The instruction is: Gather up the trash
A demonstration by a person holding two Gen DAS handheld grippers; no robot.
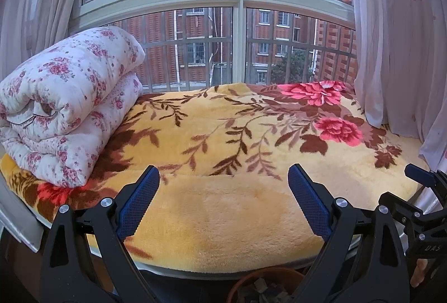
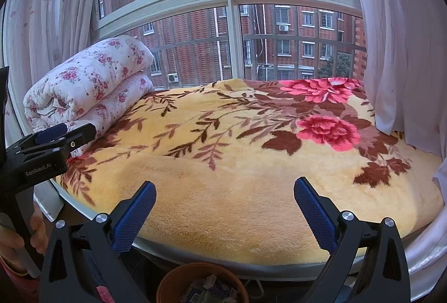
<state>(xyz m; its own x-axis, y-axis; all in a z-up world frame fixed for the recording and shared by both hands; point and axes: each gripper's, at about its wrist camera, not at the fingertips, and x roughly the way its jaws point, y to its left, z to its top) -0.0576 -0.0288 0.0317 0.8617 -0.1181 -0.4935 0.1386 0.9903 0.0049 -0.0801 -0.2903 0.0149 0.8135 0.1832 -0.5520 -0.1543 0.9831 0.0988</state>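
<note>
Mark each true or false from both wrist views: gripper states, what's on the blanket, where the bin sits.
1. The left gripper is open and holds nothing. True.
2. The right gripper is shut on a scrap of paper. False: its jaws stand wide apart and empty.
3. A folded floral quilt lies on the left part of the yellow blanket. True.
4. The brown bin stands on top of the blanket. False: it sits below the platform's front edge, with scraps inside.
5. Loose trash lies scattered across the blanket. False: none shows on it in either view.
</note>
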